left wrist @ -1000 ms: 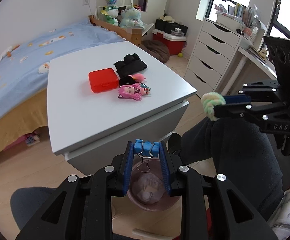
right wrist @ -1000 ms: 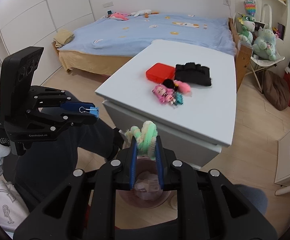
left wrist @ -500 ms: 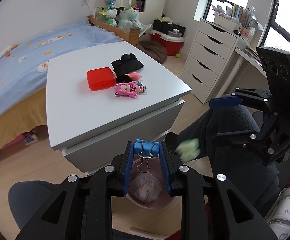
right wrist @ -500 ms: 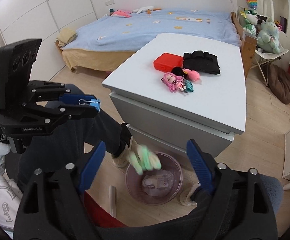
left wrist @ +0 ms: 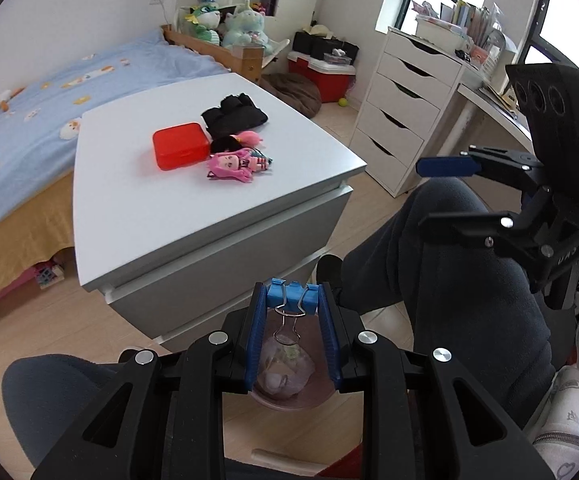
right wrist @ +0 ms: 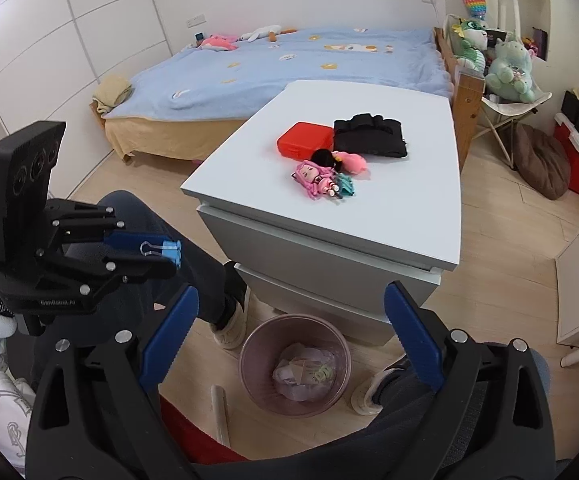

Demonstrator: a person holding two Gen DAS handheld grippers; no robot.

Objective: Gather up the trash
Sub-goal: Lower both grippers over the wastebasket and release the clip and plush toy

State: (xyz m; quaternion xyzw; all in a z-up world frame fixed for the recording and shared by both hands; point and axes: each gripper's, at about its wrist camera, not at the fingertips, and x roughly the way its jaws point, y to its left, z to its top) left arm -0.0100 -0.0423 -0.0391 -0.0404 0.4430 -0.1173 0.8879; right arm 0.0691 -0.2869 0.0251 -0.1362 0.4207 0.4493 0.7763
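My left gripper (left wrist: 290,300) is shut on a blue binder clip (left wrist: 290,295) and holds it above the pink trash bin (left wrist: 285,400) on the floor. It also shows in the right wrist view (right wrist: 169,254) with the clip (right wrist: 171,252). My right gripper (right wrist: 291,332) is wide open and empty above the bin (right wrist: 249,350). A green and white fluffy ball (right wrist: 321,372) lies in the bin among crumpled paper. The right gripper also shows in the left wrist view (left wrist: 437,196), jaws apart.
A white table (right wrist: 409,208) stands behind the bin with a red box (right wrist: 303,145), a black cloth (right wrist: 369,140) and small dolls (right wrist: 317,178). A bed (right wrist: 289,64) is behind it. White drawers (left wrist: 401,96) stand right. My legs flank the bin.
My right gripper opened and dropped the green and white fluffy ball, which fell into the bin. The left gripper stayed shut on the clip over the bin.
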